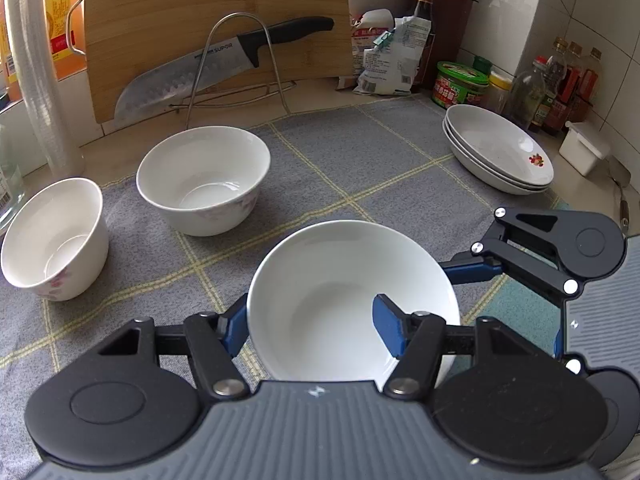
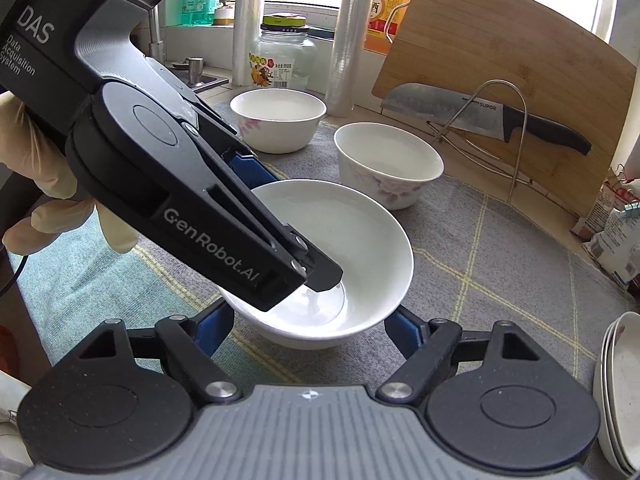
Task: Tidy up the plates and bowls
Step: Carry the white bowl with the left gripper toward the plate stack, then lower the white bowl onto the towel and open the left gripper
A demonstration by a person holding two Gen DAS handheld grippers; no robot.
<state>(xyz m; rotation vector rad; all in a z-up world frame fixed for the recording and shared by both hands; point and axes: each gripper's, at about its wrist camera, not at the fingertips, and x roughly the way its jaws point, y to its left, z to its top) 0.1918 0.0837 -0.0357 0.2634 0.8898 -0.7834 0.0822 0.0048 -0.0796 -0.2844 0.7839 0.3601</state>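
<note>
A plain white bowl (image 1: 352, 296) sits on the grey checked mat (image 1: 360, 168). My left gripper (image 1: 310, 330) is shut on the bowl's near rim, one blue pad inside and one outside. In the right wrist view the same bowl (image 2: 360, 248) lies between the open fingers of my right gripper (image 2: 308, 324), and the left gripper's body (image 2: 192, 200) reaches into it from the left. Two flowered white bowls (image 1: 204, 180) (image 1: 54, 240) stand at the left. A stack of three shallow plates (image 1: 500, 148) sits at the far right.
A bamboo cutting board (image 1: 216, 28) and a knife (image 1: 224, 64) on a wire rack stand at the back. Bottles and jars (image 1: 556, 84), a green tub (image 1: 460, 84) and a white box (image 1: 584, 148) crowd the right corner. A glass jar (image 2: 284, 60) stands by the window.
</note>
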